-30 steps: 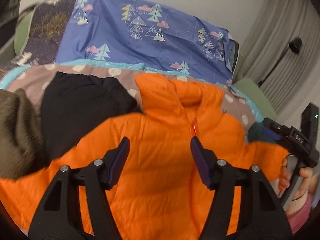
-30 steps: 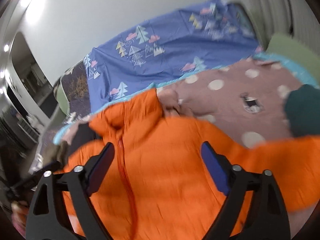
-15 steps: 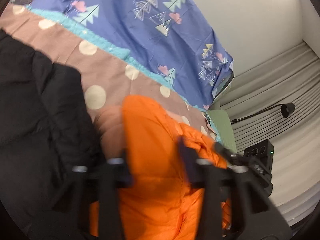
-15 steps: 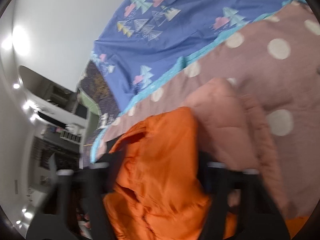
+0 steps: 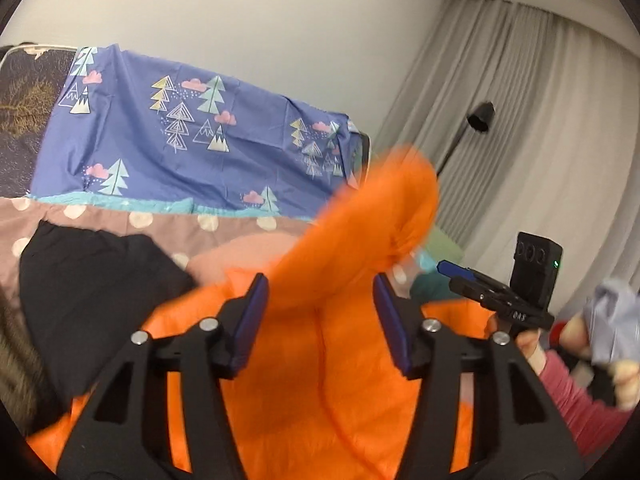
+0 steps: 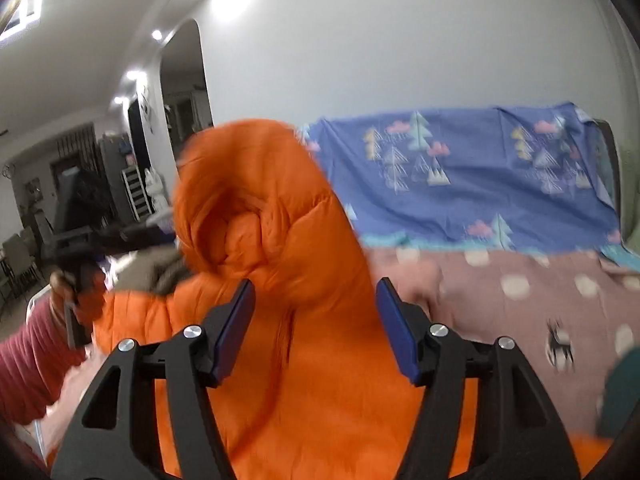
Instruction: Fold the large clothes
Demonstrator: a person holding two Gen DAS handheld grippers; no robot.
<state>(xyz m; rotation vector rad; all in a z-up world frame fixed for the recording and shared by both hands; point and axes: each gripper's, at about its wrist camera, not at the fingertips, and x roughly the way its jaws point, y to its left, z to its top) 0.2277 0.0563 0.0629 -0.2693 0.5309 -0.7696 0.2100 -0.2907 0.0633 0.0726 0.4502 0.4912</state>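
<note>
An orange puffer jacket (image 5: 360, 220) lies on the bed, and a blurred fold of it is flung up in front of both cameras. My left gripper (image 5: 320, 300) has this fold between its blue pads; its jaws are opening and the pads stand off the fabric. My right gripper (image 6: 316, 304) is the same, its jaws opening around the raised orange jacket (image 6: 256, 200), which nearly fills the gap. In the left wrist view the right gripper (image 5: 460, 274) shows at the right edge, held in a hand.
A black garment (image 5: 92, 288) lies left of the jacket, with an olive-brown one (image 5: 16, 360) at the edge. A blue tree-print sheet (image 5: 180, 140) hangs behind the brown polka-dot cover (image 6: 520, 288). A dark teal garment (image 6: 624, 392) sits right. Curtains (image 5: 540, 120) and a lamp (image 5: 480, 118) stand right.
The jacket lay flat under open jaws, then both grippers closed on it near the collar. Now a fold stands up in the air and both pairs of jaws have widened again.
</note>
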